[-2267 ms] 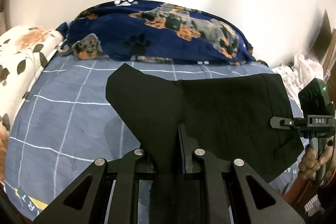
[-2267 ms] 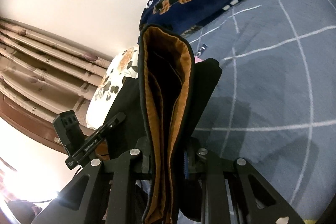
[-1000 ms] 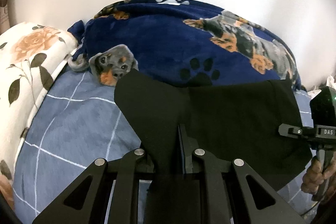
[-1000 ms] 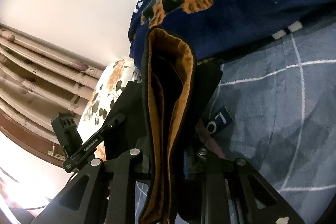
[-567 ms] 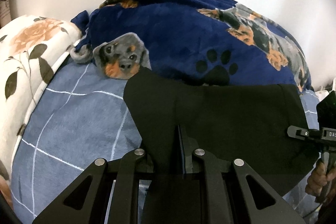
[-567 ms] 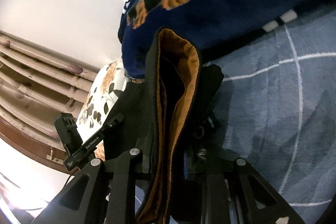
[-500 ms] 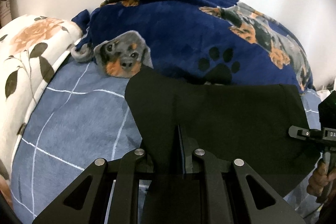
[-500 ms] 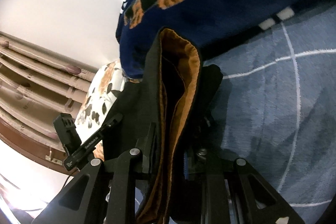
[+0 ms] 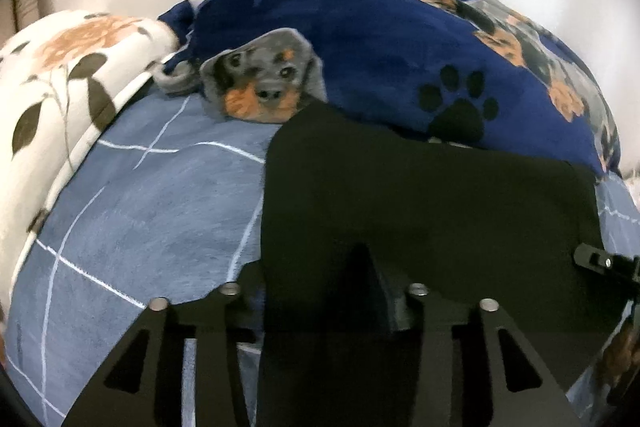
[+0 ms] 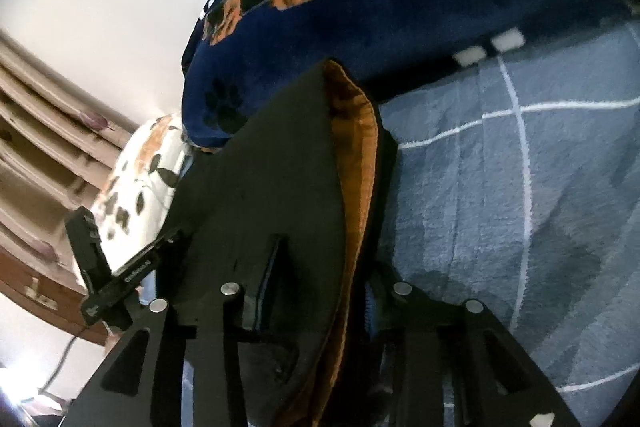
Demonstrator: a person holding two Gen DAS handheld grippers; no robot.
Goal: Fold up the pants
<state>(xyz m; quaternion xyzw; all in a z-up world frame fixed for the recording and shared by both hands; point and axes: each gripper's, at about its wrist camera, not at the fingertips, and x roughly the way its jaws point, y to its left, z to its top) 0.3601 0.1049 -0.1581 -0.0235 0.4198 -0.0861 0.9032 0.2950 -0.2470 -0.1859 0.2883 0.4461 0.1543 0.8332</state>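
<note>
Left of the dog-print blanket (image 9: 380, 39), a floral pillow (image 9: 60, 75) lay on the blue checked bedsheet (image 9: 132, 211), and the black pants (image 9: 420, 203) were spread on that sheet just in front of the blanket, their far edge touching it. The left gripper (image 9: 320, 291) had just been opening, jaws spread with the cloth lying loose between them, while the right gripper (image 10: 316, 291) had likewise just eased apart around the orange-lined waistband (image 10: 356, 147). This looked like the release after laying a fold; the next move probably called for backing both grippers out cleanly and regrasping for another fold.
</note>
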